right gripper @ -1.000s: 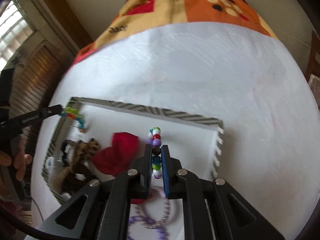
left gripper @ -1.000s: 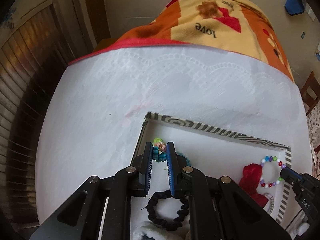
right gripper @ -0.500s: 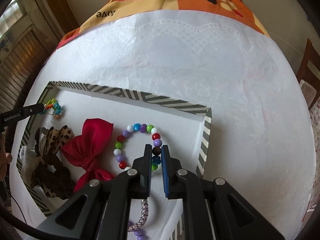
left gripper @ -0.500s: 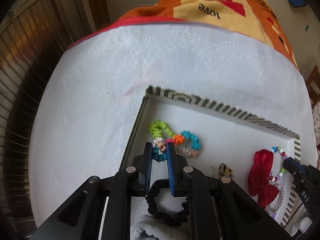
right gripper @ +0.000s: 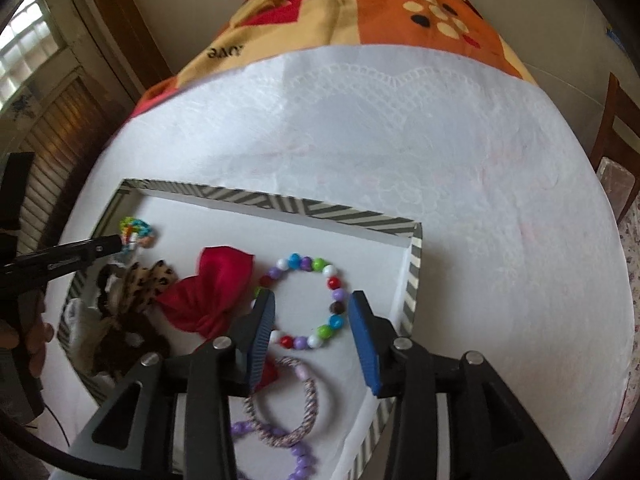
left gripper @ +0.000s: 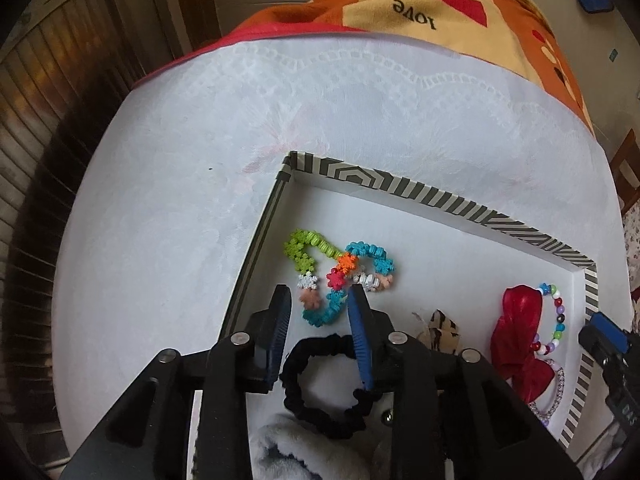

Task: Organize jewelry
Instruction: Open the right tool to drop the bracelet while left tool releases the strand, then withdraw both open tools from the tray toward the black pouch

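A white tray with a striped rim lies on the white cloth. A multicoloured snowflake-link bracelet lies flat in its far left corner. My left gripper is open just above its near end, holding nothing. A bracelet of round coloured beads lies flat near the tray's right wall. My right gripper is open with its jaws on either side of the bracelet's near part, holding nothing.
Also in the tray: a black scrunchie, a red bow, a leopard-print bow, a braided bangle, purple beads and a white fluffy item. An orange blanket covers the far end.
Both grippers lowered their bracelets into the tray and opened. The snowflake bracelet and the bead bracelet now lie flat, released.
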`<move>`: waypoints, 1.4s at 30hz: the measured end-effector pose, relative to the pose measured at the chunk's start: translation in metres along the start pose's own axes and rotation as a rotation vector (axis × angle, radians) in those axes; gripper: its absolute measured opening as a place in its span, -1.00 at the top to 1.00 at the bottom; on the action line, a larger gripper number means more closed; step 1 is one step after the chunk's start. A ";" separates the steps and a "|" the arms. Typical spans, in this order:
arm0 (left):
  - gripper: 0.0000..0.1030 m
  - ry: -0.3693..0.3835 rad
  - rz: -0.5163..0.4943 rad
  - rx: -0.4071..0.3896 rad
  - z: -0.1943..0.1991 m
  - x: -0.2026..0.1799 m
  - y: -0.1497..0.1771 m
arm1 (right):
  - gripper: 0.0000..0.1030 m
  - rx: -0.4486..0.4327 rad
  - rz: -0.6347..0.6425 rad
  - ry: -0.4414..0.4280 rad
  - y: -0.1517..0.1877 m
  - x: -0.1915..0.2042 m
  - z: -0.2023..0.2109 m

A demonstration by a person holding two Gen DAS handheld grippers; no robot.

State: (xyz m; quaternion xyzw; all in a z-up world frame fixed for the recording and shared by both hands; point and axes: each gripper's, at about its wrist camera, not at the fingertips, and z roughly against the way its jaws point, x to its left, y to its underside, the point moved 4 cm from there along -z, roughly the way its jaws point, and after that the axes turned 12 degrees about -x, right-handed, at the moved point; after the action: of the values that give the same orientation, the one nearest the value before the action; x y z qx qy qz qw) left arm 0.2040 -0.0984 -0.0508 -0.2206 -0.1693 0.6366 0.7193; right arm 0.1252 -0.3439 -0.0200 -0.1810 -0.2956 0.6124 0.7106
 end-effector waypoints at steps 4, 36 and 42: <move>0.63 -0.005 -0.005 -0.015 0.017 0.003 0.000 | 0.06 -0.013 -0.018 -0.021 0.005 0.004 0.014; 0.64 0.061 -0.066 -0.152 0.189 -0.048 0.137 | -0.10 -0.092 -0.039 -0.046 0.122 0.026 0.175; 0.64 0.075 -0.063 -0.140 0.209 -0.053 0.165 | -0.12 -0.078 -0.040 -0.033 0.152 0.014 0.199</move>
State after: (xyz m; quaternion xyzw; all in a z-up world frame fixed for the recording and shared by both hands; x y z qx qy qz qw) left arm -0.0515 -0.1146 0.0397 -0.2888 -0.1933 0.5915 0.7276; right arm -0.1170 -0.3226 0.0398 -0.1925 -0.3347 0.5888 0.7101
